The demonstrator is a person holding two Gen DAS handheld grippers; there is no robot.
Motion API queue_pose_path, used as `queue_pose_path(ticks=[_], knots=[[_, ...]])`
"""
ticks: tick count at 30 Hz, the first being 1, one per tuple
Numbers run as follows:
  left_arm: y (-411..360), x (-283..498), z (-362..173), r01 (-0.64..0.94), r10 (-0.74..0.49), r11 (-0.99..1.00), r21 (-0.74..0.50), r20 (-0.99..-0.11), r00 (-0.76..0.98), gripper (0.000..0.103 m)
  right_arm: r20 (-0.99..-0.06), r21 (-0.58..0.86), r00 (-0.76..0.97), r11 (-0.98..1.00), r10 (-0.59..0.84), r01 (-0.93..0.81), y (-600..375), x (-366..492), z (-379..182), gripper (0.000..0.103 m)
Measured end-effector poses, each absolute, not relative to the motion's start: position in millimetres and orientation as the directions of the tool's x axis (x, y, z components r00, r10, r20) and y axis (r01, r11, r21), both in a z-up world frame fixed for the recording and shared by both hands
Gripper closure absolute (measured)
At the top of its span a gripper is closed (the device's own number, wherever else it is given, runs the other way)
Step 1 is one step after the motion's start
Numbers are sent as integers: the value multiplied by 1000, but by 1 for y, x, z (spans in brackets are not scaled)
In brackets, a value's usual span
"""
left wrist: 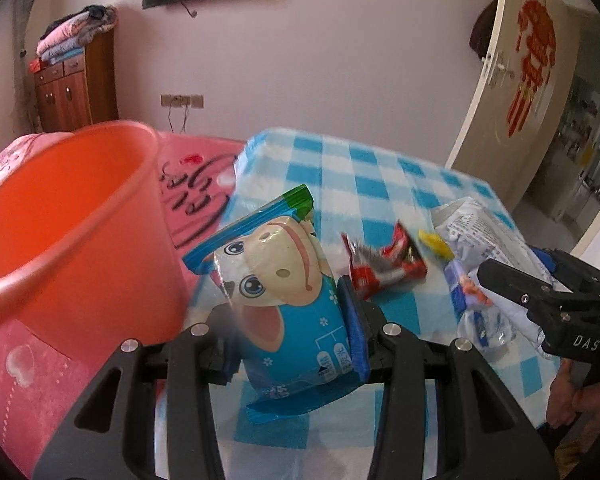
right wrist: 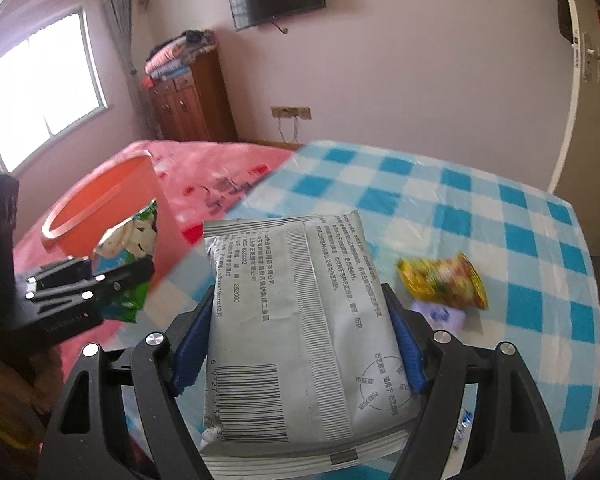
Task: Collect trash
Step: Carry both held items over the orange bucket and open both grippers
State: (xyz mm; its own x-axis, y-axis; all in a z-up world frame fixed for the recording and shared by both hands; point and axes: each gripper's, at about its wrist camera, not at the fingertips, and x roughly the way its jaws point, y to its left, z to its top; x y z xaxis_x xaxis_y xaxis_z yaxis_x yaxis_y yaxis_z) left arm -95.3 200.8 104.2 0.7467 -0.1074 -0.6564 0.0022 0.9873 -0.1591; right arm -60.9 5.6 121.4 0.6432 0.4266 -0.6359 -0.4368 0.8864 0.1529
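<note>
Trash is being picked up off a table with a blue and white checked cloth (right wrist: 520, 216). Two hand-held grippers each have a packet.

The left gripper (left wrist: 296, 320) is clamped tight on a blue cartoon packet (left wrist: 284, 292) with a big-eyed animal face on it. The packet sticks up between the blue pads, off the cloth. It looks light and soft, and a bit puffy. Its film is shiny, so it may slip; a pinch across the middle, like now, seems the safest hold. An orange bucket (left wrist: 68, 216) stands just to the left of this gripper, on a pink bedspread (left wrist: 32, 372).

The right gripper (right wrist: 296, 344) has its pads (right wrist: 188, 344) pressed on both sides of a grey wipes packet (right wrist: 296, 320). This packet is wide and flat, so the jaws stand far apart around it. It looks thicker and heavier than the other one, but squashy. Holding it by its long sides seems right.

The grey packet shows a barcode with digits starting 6 972715, rows of small Chinese print, and "252000". The right gripper's body reads "DAS" in the left wrist view.

A yellow snack wrapper (right wrist: 444, 280) lies on the cloth just right of the right gripper. A red wrapper (left wrist: 384, 264) lies ahead of the left gripper.
</note>
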Motion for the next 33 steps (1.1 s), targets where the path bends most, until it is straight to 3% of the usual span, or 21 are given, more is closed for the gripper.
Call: queue_pose_path(ticks=[6, 13, 20, 27, 29, 31, 33], knots=[[237, -103, 137, -51, -59, 984, -172, -582, 811, 59, -601, 201, 615, 841, 511, -503, 42, -48, 153, 26], [302, -112, 163, -204, 87, 964, -173, -519, 850, 59, -560, 215, 556, 756, 614, -618, 112, -38, 187, 26], [355, -110, 160, -328, 185, 926, -188, -532, 826, 59, -529, 211, 490, 667, 693, -715, 185, -28, 210, 26], [382, -109, 141, -388, 208, 896, -218, -565, 798, 59, -537, 212, 444, 624, 717, -752, 239, -18, 206, 24], [386, -110, 138, -398, 216, 890, -222, -563, 798, 55, -543, 223, 433, 620, 719, -752, 247, -15, 201, 23], [387, -111, 138, -400, 219, 887, -229, -554, 803, 31, -534, 245, 426, 616, 730, -749, 253, -12, 197, 13], [386, -114, 140, -414, 251, 886, -210, -533, 808, 28, -517, 266, 431, 617, 740, -741, 249, -10, 194, 11]])
